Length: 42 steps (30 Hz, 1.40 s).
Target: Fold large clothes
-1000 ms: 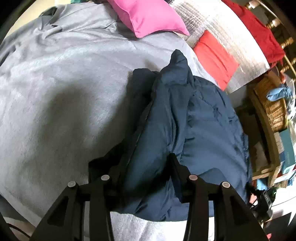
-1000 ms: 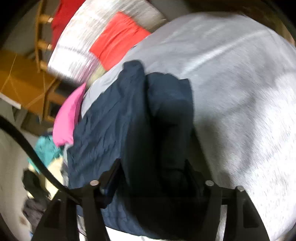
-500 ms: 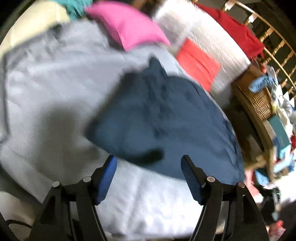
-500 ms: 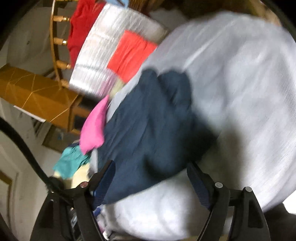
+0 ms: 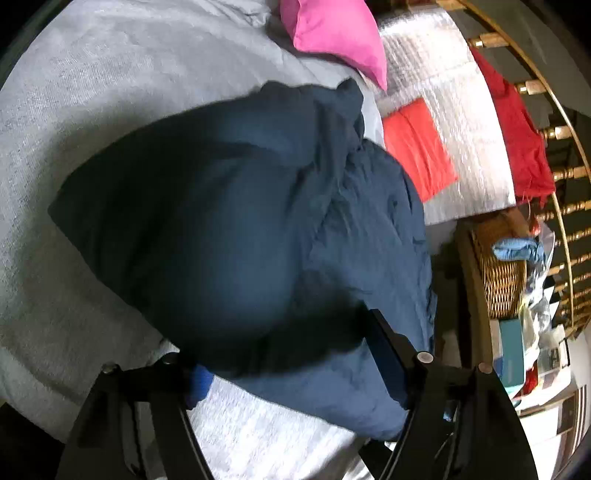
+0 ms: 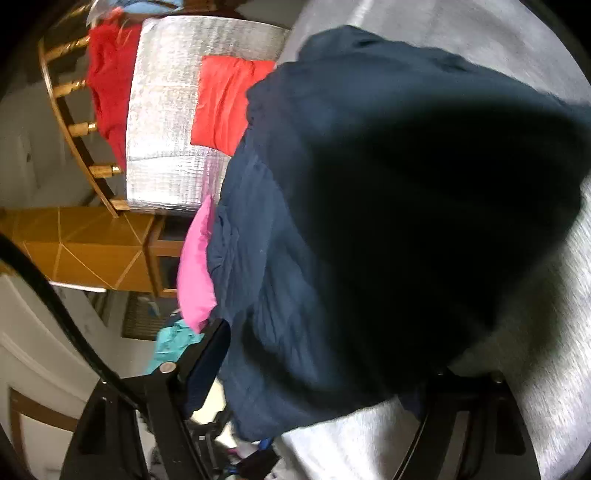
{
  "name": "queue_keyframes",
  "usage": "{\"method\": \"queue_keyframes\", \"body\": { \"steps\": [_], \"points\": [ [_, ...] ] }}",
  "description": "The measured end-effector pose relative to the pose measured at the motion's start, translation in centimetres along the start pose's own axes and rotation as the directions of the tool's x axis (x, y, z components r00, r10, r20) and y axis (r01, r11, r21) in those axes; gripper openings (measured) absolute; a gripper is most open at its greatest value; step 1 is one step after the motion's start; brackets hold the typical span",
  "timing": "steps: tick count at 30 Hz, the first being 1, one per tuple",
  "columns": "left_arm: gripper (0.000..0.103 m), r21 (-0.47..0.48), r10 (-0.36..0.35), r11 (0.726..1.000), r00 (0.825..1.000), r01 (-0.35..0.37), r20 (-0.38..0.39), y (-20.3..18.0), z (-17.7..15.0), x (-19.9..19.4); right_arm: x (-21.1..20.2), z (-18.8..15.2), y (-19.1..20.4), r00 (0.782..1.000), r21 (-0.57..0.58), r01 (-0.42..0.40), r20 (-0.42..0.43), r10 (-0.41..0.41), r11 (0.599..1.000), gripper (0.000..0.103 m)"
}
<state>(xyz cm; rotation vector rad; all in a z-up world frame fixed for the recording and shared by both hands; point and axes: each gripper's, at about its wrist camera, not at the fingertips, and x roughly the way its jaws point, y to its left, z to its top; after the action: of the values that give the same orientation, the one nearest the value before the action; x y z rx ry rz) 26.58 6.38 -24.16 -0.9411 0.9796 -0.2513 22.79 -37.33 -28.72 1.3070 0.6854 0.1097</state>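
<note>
A bulky navy garment (image 5: 240,221) lies doubled over in a thick bundle on the grey bed cover (image 5: 92,92). My left gripper (image 5: 288,343) reaches over its near edge. Its jaws are closing, with the dark fold bulging between them and its left fingertip hidden under the cloth. In the right wrist view the same navy garment (image 6: 369,184) fills the middle. My right gripper (image 6: 325,354) straddles its near end with jaws closing. The right finger is hidden behind the fabric. Neither pair of pads visibly presses the cloth.
A pink pillow (image 5: 336,33) and a silver quilted blanket (image 5: 461,129) with a red patch lie beyond the garment. A red cloth (image 5: 517,136) hangs on the wooden bed rail. A wicker basket (image 5: 502,280) stands beside the bed. A wooden cabinet (image 6: 85,247) is further off.
A second ago both grippers held the garment's folds. They let go and drew back, and the garment dropped into a bundle. Both have now moved forward and down over its near edge.
</note>
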Motion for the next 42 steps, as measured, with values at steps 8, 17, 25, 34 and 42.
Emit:
{"method": "queue_keyframes", "body": {
  "steps": [8,17,25,34,42],
  "points": [
    [0.054,0.099,0.042,0.994,0.998,-0.046,0.039,-1.5,-0.2,-0.4,-1.0,-0.8,4.1,0.989,-0.239,0.118,0.120,-0.091,0.964,0.045],
    [0.066,0.055,0.058,0.997,0.997,-0.055,-0.046,-0.2,0.0,-0.3,-2.1,-0.1,0.5,0.995,-0.072,0.103,0.004,-0.103,0.992,0.061],
    [0.066,0.286,0.102,0.954,0.994,-0.091,-0.024,-2.3,-2.3,-3.2,-7.5,1.6,-0.7,0.996,-0.012,0.074,-0.041,-0.075,0.997,0.066],
    [0.077,0.486,0.174,0.814,0.931,-0.319,0.320,-8.3,-2.9,-5.8,-8.6,1.6,6.2,0.996,-0.316,0.090,0.036,-0.083,0.945,0.046],
    [0.080,0.359,0.441,0.810,0.885,-0.464,0.149,-3.2,3.0,-0.1,-3.8,4.7,2.9,0.961,-0.268,0.267,0.008,-0.275,0.926,0.017]
  ]
}}
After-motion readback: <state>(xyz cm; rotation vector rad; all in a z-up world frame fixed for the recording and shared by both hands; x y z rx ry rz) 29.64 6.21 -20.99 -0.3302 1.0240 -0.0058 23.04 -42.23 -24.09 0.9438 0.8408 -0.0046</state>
